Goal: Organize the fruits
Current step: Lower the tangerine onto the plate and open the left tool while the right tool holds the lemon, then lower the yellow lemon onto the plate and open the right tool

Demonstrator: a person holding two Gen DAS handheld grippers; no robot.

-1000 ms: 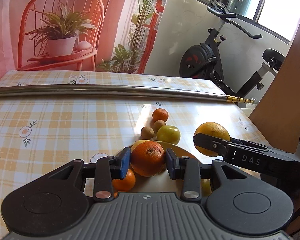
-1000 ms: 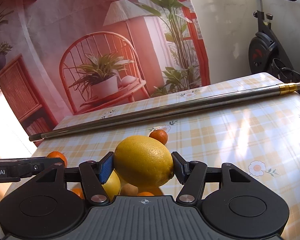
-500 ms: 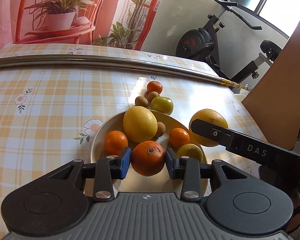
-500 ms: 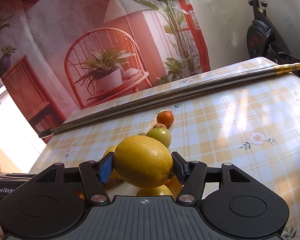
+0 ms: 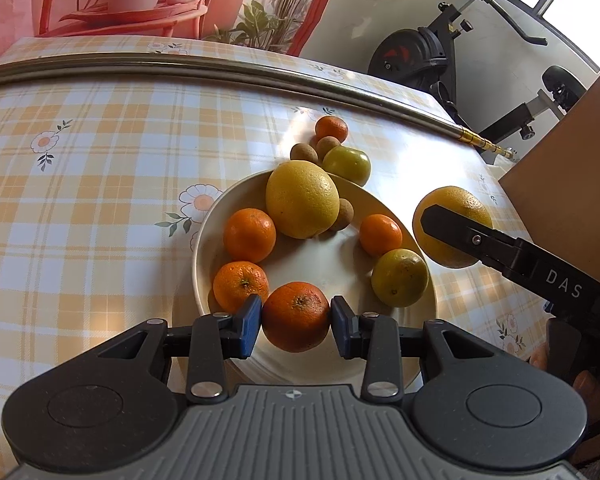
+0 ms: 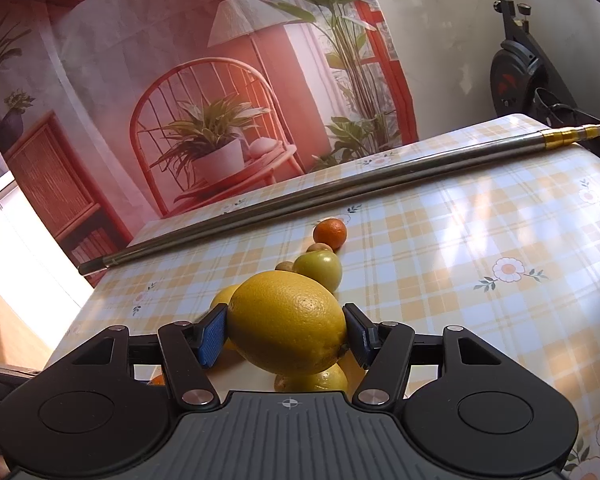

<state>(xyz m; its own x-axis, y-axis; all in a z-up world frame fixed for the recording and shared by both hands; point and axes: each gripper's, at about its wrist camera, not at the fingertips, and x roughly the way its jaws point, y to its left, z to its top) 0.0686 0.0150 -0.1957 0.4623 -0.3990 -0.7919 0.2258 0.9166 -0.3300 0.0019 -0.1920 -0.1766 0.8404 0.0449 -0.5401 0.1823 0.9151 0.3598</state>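
My left gripper (image 5: 296, 318) is shut on an orange (image 5: 296, 316) and holds it over the near part of a cream plate (image 5: 320, 260). The plate holds a large yellow citrus (image 5: 302, 199), several small oranges and a greenish citrus (image 5: 399, 277). My right gripper (image 6: 286, 330) is shut on a big yellow citrus (image 6: 286, 322); in the left wrist view that fruit (image 5: 454, 208) hangs just right of the plate. On the table beyond the plate lie a green fruit (image 5: 347, 165), a small orange (image 5: 331, 129) and two small brown fruits (image 5: 316, 148).
A long metal rod (image 5: 220, 70) lies across the table behind the fruit. The table's right edge drops off near an exercise bike (image 5: 440, 52). A brown board (image 5: 568, 160) stands at the right. The checked tablecloth (image 5: 80, 200) spreads to the left.
Both grippers have tilted down and risen, so more of the plate and table shows. Each still grips its fruit; the held orange now hangs over the plate's near part.
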